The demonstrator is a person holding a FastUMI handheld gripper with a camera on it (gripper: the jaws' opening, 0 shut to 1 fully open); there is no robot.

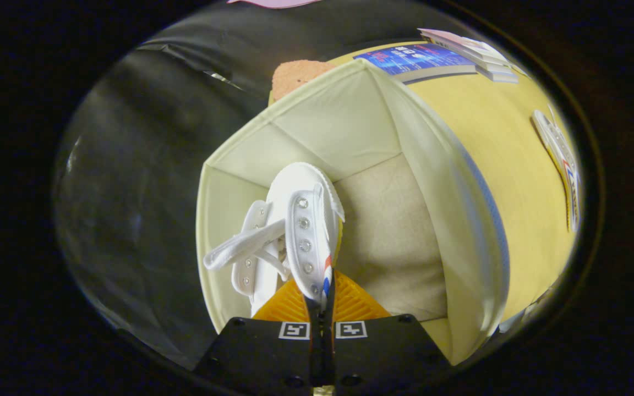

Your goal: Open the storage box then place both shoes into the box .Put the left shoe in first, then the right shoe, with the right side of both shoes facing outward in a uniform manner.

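1. The gripper (321, 301) looks down into the open box, its two orange fingers (289, 305) drawn almost together, with only a thin gap between them.
2. That gap is filled by the upper edge of a white shoe (300, 220), at the side that bears a red and blue stripe; both fingers press on it, so the gripper is clamped on the shoe.
3. The shoe hangs from the fingers and reaches ahead of them into the box, toe end farthest away, eyelet rows and loose white laces (240, 247) facing up toward the camera.
4. The shoe sits toward the box's left wall; whether its toe touches the floor of the box cannot be told.
5. The box (350, 110) is cream fabric with its top open; its beige floor (388, 242) lies bare to the right of the shoe.
6. The box stands on a yellow table (515, 181), close to its left edge.
7. To the right, well apart from the box, the second shoe (562, 159) lies on the table.
8. Beyond the box, a stack of books (438, 60) rests at the far end of the table.
9. A brown cork-like piece (295, 74) shows just behind the box's far corner.
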